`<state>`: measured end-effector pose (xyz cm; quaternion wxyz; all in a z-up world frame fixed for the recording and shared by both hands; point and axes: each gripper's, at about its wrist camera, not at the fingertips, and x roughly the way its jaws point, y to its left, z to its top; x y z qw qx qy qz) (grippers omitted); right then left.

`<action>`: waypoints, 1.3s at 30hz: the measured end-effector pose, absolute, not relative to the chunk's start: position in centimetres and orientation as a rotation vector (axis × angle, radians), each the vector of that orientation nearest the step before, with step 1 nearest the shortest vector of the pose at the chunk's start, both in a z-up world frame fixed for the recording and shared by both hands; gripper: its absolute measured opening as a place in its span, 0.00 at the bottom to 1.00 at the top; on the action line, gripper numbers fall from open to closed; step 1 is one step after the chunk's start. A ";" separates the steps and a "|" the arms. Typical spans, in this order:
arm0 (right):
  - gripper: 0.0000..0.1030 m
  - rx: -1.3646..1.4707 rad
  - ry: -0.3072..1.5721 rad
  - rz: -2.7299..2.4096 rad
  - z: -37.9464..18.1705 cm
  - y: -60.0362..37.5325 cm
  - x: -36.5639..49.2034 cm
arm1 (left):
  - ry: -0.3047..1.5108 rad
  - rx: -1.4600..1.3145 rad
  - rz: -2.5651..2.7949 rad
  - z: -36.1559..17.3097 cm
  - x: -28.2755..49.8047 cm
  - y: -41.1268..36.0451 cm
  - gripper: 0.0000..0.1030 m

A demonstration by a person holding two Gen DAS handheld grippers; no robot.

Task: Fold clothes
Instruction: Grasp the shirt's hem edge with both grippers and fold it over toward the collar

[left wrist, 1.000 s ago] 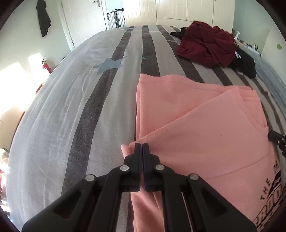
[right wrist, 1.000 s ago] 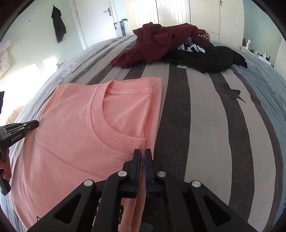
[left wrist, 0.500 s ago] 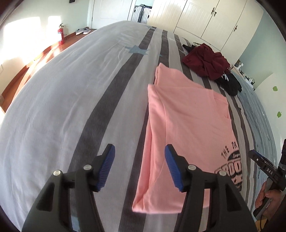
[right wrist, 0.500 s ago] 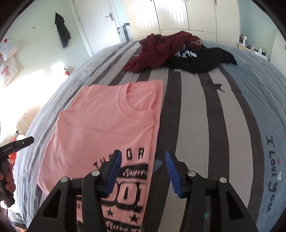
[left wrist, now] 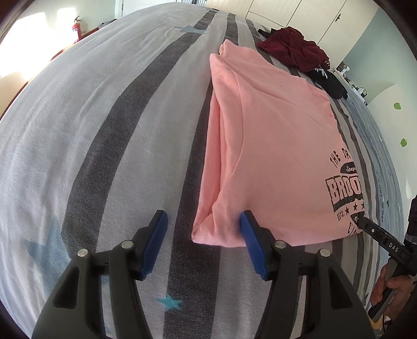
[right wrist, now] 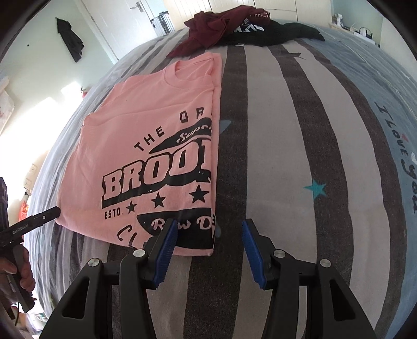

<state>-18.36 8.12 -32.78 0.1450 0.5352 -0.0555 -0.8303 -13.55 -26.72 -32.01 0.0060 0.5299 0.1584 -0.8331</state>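
Both grippers hover w/ blue pads spread, nothing pinched: left gripper at near-left corner, right gripper at near-right corner of folded pink cotton T-shirt w/ black print, flat on grey striped bedspread; maroon + black garments heaped beyond.

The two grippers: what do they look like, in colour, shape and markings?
Both are alike. The left gripper and the right gripper have black plastic arms with silver rivets and two fingers with ribbed blue pads. Seen from the side, each has a black body with small white lettering and a pistol-style handle.
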 end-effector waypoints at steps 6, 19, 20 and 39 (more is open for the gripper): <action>0.46 1.540 -0.216 -2.377 -33.1 8.0 -18.2 | 0.480 1.707 -2.656 -32.1 -13.4 -25.1 0.51; 0.29 1.519 -0.178 -2.354 -33.6 6.7 -18.4 | 0.358 1.717 -2.668 -31.9 -13.7 -22.9 0.29; 0.27 1.517 -0.165 -2.355 -33.5 6.5 -18.4 | 0.351 1.714 -2.668 -31.8 -13.6 -22.9 0.27; 0.06 1.700 -0.146 -2.162 -31.1 8.3 -10.0 | 0.374 1.917 -2.541 -29.5 -3.2 -23.1 0.16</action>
